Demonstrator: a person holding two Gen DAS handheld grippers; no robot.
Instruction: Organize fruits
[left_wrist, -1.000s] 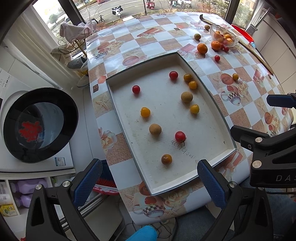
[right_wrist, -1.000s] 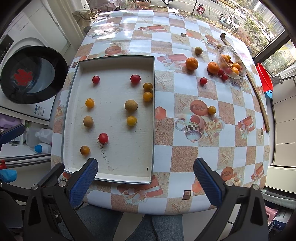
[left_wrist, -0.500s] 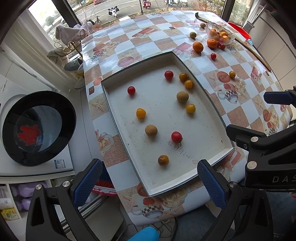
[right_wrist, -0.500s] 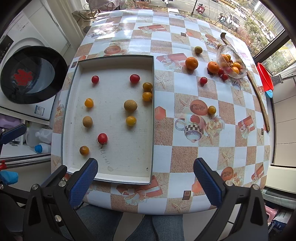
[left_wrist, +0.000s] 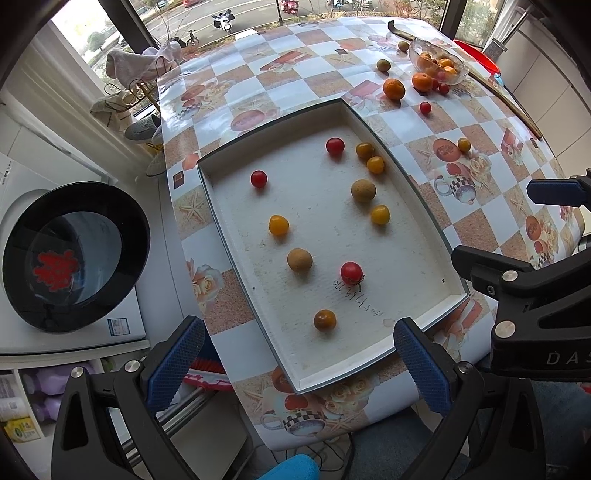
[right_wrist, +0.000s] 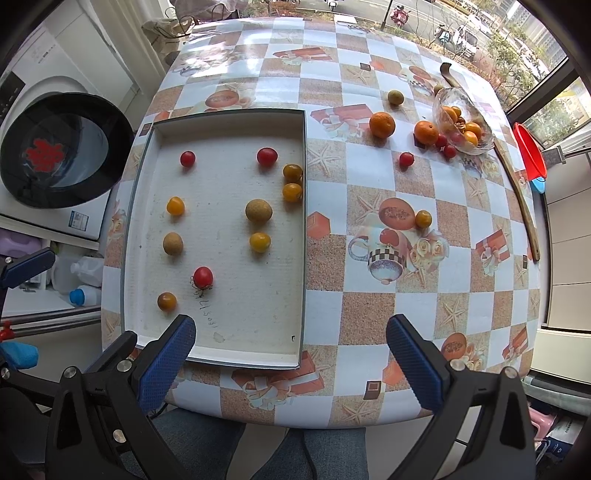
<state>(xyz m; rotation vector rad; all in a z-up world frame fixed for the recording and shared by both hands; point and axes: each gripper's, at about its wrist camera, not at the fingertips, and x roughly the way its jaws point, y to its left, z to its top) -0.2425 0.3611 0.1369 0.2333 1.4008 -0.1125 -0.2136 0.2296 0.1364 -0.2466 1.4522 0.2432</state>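
Observation:
A shallow white tray (left_wrist: 424, 206) (right_wrist: 221, 354) lies on the checked table and holds several small fruits: red tomatoes (left_wrist: 351, 272) (right_wrist: 203, 277), yellow tomatoes (left_wrist: 278, 225) (right_wrist: 259, 242) and brown round fruits (left_wrist: 300, 260) (right_wrist: 259, 210). Two oranges (right_wrist: 382, 124) (left_wrist: 393, 89) and more small fruits lie loose near a glass bowl (right_wrist: 461, 125) (left_wrist: 437, 64) at the far right. My left gripper (left_wrist: 299, 363) hovers open over the tray's near edge. My right gripper (right_wrist: 291, 363) is open above the table's front edge. Neither holds anything.
A washing machine with a round dark door (left_wrist: 70, 254) (right_wrist: 61, 147) stands left of the table. A long wooden stick (right_wrist: 517, 192) lies along the far right edge, beside a red funnel (right_wrist: 530, 153). A person's legs (right_wrist: 229, 443) are below the table's front.
The left wrist view has drifted slightly, so the tray sits a little further left and lower in frame. The right gripper barely moved. No fruit has moved.

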